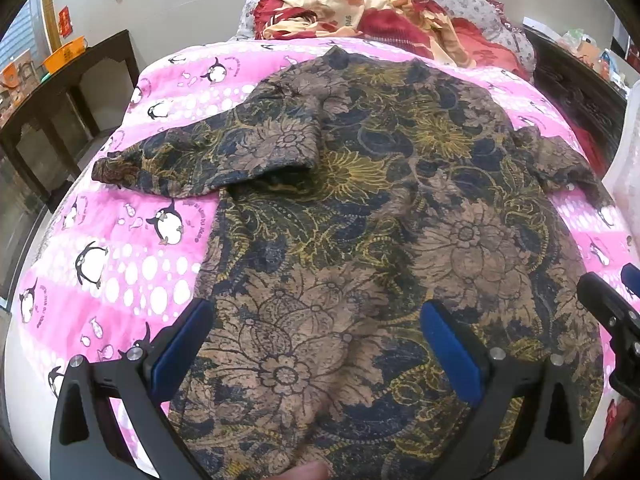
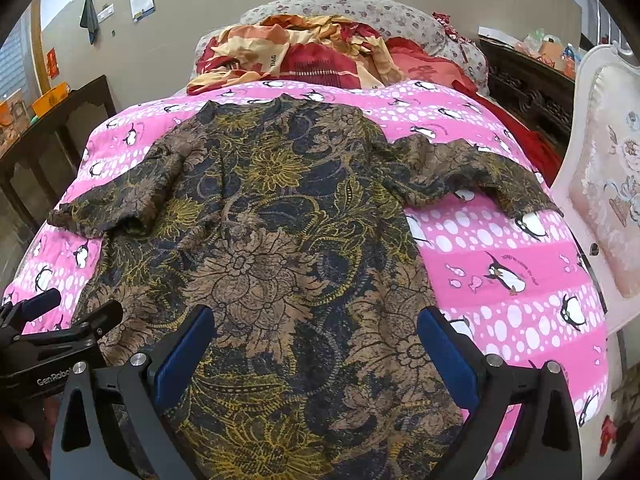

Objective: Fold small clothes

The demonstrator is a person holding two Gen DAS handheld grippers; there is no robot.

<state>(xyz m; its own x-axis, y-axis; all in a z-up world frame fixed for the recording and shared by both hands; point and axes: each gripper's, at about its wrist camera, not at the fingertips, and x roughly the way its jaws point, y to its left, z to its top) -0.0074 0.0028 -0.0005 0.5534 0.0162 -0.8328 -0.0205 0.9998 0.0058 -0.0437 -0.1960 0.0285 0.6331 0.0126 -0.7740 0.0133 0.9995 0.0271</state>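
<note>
A brown, navy and yellow floral short-sleeved shirt [image 1: 360,208] lies spread flat on a pink penguin blanket [image 1: 120,248], collar at the far end; it also shows in the right wrist view [image 2: 280,240]. Its left sleeve [image 1: 208,156] lies partly folded in over the body. Its right sleeve [image 2: 472,176] stretches out sideways. My left gripper [image 1: 316,340] is open and empty, just above the shirt's near hem on the left. My right gripper [image 2: 316,344] is open and empty above the hem on the right. Each gripper shows at the edge of the other's view.
Crumpled red and cream bedding [image 2: 304,56] and a grey floral pillow [image 2: 352,12] lie beyond the shirt. A dark wooden table [image 1: 60,92] stands left of the bed. A white padded chair [image 2: 608,184] stands at the right. A dark headboard [image 2: 528,88] is at the far right.
</note>
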